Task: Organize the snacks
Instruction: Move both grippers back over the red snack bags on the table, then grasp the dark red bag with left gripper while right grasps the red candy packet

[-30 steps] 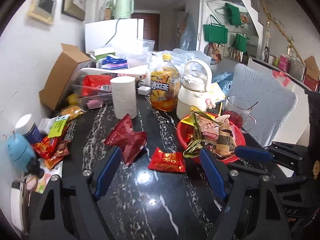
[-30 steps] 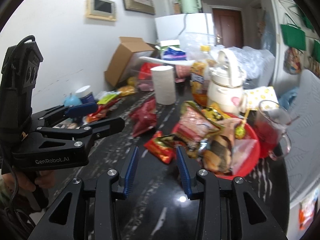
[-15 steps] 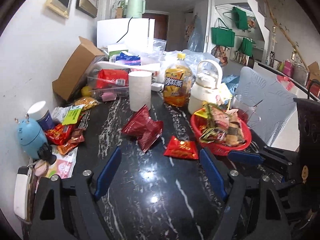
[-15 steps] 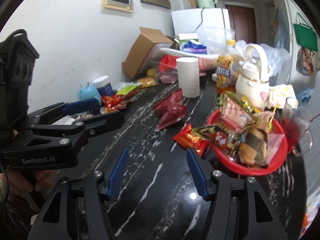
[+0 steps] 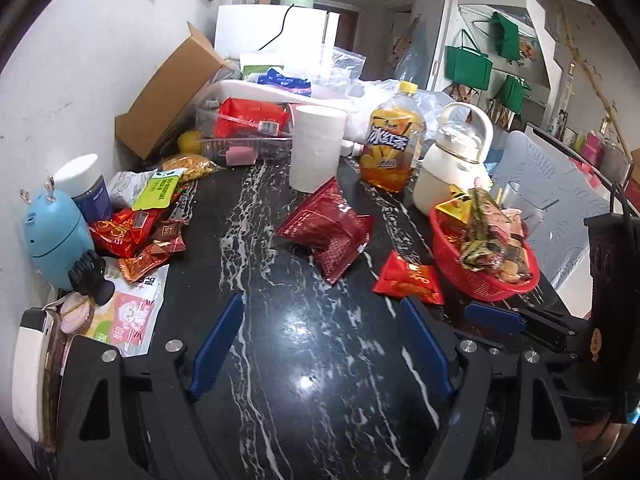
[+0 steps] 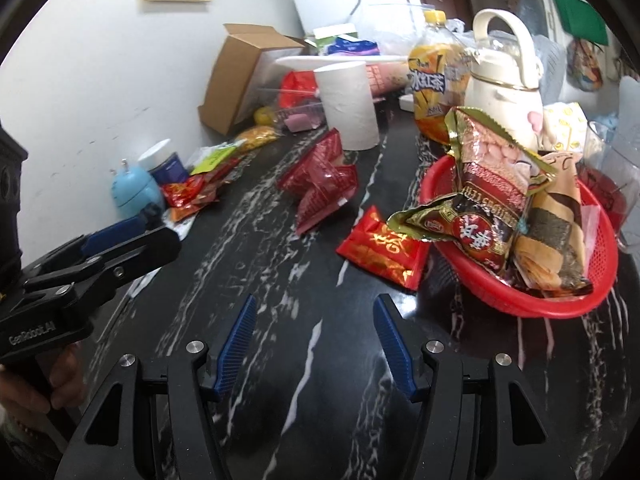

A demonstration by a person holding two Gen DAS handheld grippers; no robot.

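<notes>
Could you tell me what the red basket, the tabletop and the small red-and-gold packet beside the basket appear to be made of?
The red basket looks like moulded plastic: glossy rim, fine mesh wall. The tabletop looks like polished black stone with white veins, or an imitation of it; it mirrors the ceiling light. The small red-and-gold packet seems to be shiny foil or plastic film, creased and with crimped ends.

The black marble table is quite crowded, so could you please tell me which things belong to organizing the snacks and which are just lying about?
Belongs to the job:
- red plastic basket holding snack packets
- small red and gold packet beside the basket
- dark red foil bags mid-table
- pile of red and orange packets by the wall

Just lying about:
- white paper roll
- orange iced tea bottle
- cream kettle
- open cardboard box
- blue round gadget
</notes>
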